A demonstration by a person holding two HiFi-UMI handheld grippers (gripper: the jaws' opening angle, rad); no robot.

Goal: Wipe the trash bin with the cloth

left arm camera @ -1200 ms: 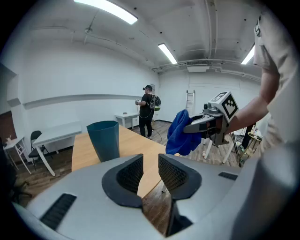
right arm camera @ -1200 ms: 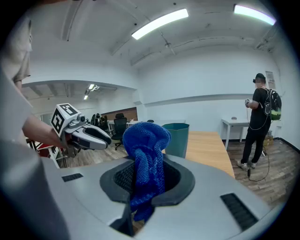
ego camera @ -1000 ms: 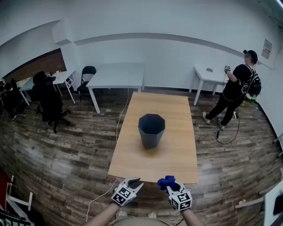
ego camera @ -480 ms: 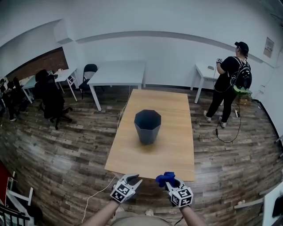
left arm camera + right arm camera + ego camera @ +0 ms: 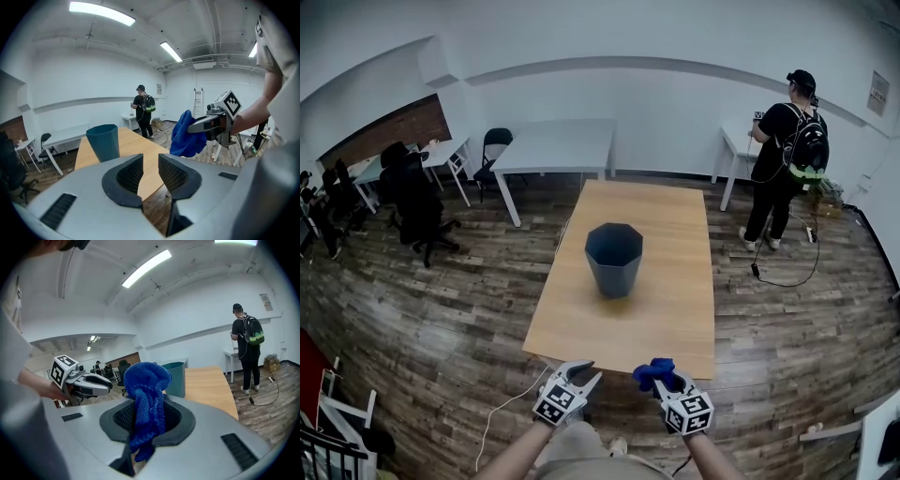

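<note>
Your right gripper [image 5: 662,379] is clamped on the blue cloth [image 5: 149,401]: in the right gripper view the fabric is bunched between the pads, with a rounded fold standing up above them and a tail hanging down below. Your left gripper [image 5: 150,169] has its jaws parted with a narrow gap, and nothing sits between them but a view of the table beyond. So, judging by this, the cloth is in hand and that part is done, but the wiping has not begun. The trash bin [image 5: 614,258], dark and faceted, stands upright and open-topped near the middle of the head view, on the wooden table [image 5: 670,323]. Both grippers sit at the bottom of that frame, below the table's near edge and well apart from the bin, and the cloth touches nothing but your own jaws. What is left, as far as I can judge, is the whole of the real work: bring the cloth up to the bin, perhaps steady the rim with the empty left gripper, and rub the walls. Another person stands at the upper right, away from the table.
</note>
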